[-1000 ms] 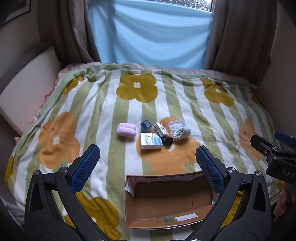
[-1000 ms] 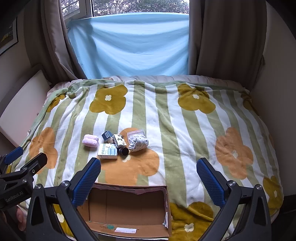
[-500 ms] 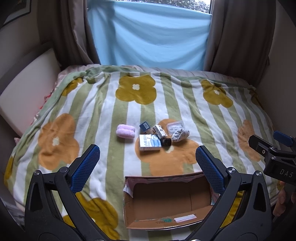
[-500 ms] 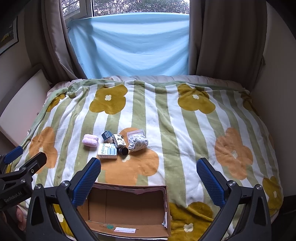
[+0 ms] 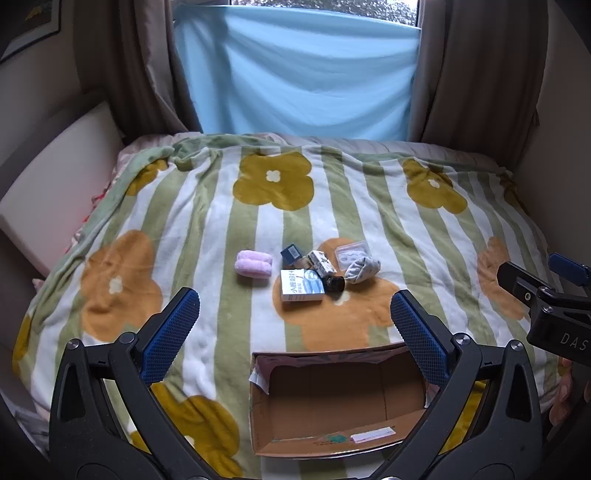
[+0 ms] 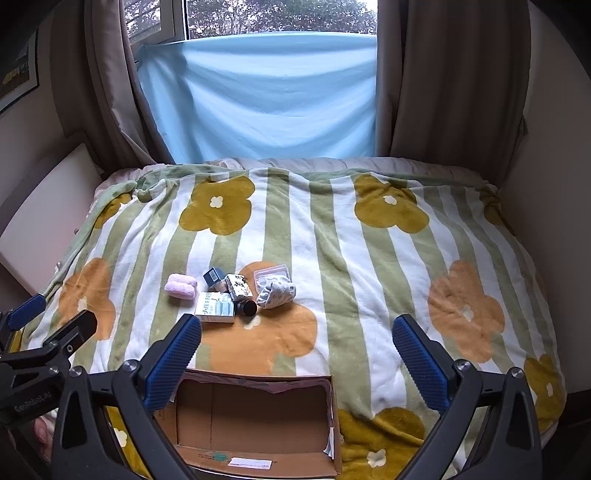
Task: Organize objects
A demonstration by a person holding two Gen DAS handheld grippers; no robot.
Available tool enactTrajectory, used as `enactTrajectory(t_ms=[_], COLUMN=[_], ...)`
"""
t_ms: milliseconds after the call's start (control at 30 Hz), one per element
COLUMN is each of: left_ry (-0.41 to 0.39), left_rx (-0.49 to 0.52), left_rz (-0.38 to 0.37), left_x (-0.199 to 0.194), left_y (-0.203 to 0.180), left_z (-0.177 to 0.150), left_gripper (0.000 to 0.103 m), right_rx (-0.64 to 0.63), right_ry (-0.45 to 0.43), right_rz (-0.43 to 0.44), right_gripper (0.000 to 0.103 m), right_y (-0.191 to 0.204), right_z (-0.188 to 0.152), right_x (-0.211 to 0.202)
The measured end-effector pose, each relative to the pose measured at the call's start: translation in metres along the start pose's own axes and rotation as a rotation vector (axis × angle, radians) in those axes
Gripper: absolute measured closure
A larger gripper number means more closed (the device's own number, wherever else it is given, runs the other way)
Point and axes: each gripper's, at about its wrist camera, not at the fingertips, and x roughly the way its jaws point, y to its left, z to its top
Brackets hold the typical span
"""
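Left gripper [image 5: 295, 317] and right gripper [image 6: 297, 341]: jaws wide apart, holding nothing, above box [image 5: 332, 443]; items [image 5: 303, 273] clustered on blanket [image 5: 184, 221].

Straight ahead of the claw, beyond the bed: a pale blue sheet [image 6: 258, 99] stretched across the window [image 6: 280, 16], flanked by brown curtains [image 6: 443, 85]. Far left of the claw, a cream padded headboard [image 5: 55, 184] against the wall; higher up, a framed picture [image 6: 18, 74].
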Motion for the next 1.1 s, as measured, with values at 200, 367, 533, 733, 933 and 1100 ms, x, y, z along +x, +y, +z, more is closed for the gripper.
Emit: enactTrajectory(t_ms=[200, 367, 533, 733, 933, 1100], left_ry=[-0.002, 0.001, 0.019, 0.043, 0.08, 0.122], left_rx=[0.003, 0.003, -0.031, -0.06, -0.077, -0.106], left_rz=[0.0, 0.005, 0.0, -0.006, -0.009, -0.009], left_x=[-0.002, -0.001, 0.008, 0.024, 0.052, 0.084], left_y=[-0.001, 0.0, 0.013, 0.026, 0.033, 0.042], left_z=[-0.001, -0.001, -0.001, 0.004, 0.012, 0.021], left_gripper=[0.0, 0.0, 0.0, 0.0, 0.0, 0.0], right_rx=[0.0, 0.003, 0.006, 0.006, 0.001, 0.014], right_ry=[0.002, 0.008, 0.024, 0.05, 0.081, 0.124], right_rz=[0.0, 0.015, 0.035, 0.054, 0.07, 0.078], right_gripper=[0.001, 0.001, 0.001, 0.001, 0.001, 0.001], right_y=[0.0, -0.001, -0.001, 0.0, 0.002, -0.001], right_z=[0.0, -0.001, 0.001, 0.007, 0.017, 0.026], right_x=[0.0, 0.002, 0.009, 0.023, 0.047, 0.074])
